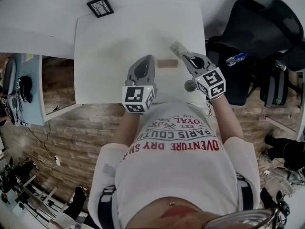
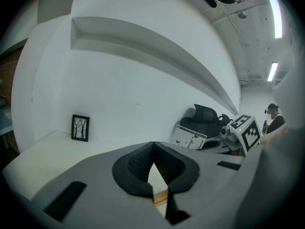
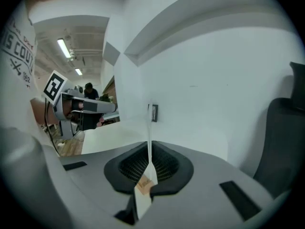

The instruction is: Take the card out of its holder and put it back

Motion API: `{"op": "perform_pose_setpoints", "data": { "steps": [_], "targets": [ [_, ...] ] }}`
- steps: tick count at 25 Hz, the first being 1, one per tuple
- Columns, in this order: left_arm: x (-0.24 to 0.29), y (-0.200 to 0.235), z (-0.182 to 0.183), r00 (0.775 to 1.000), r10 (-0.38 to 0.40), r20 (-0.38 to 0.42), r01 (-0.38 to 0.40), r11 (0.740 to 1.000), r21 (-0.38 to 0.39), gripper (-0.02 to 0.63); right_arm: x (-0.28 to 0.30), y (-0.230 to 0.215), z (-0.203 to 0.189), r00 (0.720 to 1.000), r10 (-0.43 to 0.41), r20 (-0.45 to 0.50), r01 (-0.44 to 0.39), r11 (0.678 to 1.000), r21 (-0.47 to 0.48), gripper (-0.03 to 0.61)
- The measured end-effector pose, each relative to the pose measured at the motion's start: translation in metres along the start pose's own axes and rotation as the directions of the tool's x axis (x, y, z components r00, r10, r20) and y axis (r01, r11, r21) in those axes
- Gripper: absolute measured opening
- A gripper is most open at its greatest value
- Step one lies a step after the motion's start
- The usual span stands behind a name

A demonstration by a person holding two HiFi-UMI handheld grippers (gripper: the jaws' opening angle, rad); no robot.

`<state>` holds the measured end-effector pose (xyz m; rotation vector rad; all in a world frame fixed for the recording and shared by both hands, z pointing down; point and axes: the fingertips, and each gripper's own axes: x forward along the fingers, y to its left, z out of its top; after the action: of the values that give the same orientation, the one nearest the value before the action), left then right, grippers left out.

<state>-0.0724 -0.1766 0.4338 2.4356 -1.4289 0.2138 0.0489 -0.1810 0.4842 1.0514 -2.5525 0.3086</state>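
Note:
A small wooden card holder point(image 1: 167, 63) lies on the white table point(image 1: 109, 46) between my two grippers. My right gripper point(image 1: 183, 56) hovers just right of it, shut on the white card point(image 1: 177, 48), which sticks out tilted up and away. In the right gripper view the card point(image 3: 148, 142) stands edge-on between the pads point(image 3: 164, 163). My left gripper point(image 1: 145, 60) rests just left of the holder with its jaws closed and nothing between the tips point(image 2: 152, 149). A strip of the holder point(image 2: 161, 194) shows through the gap below them.
A small black picture frame point(image 1: 100, 6) stands at the table's far left corner. A black office chair point(image 1: 252, 27) and a water bottle point(image 1: 236, 59) are to the right of the table. A side shelf point(image 1: 19, 89) with gear is at the left.

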Motion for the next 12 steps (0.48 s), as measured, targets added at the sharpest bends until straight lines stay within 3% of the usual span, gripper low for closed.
{"op": "perform_pose_setpoints", "data": {
  "steps": [5,9,12],
  "targets": [
    [-0.002,0.006,-0.011,1.000,0.019,-0.021,-0.019,1.000,-0.018,0.025,0.018,0.005,-0.004,0.977,0.191,-0.099,-0.201,0.973,-0.112,0.035],
    [-0.003,0.010,-0.017,0.999,0.037,-0.034,-0.038,0.999,-0.030,0.025,0.026,0.011,-0.008,0.926,0.342,-0.163,-0.369,0.910,-0.190,0.035],
    [-0.004,0.011,-0.021,0.998,0.048,-0.039,-0.049,0.998,-0.035,0.025,0.030,0.017,-0.009,0.893,0.408,-0.192,-0.445,0.865,-0.231,0.035]
  ]
}}
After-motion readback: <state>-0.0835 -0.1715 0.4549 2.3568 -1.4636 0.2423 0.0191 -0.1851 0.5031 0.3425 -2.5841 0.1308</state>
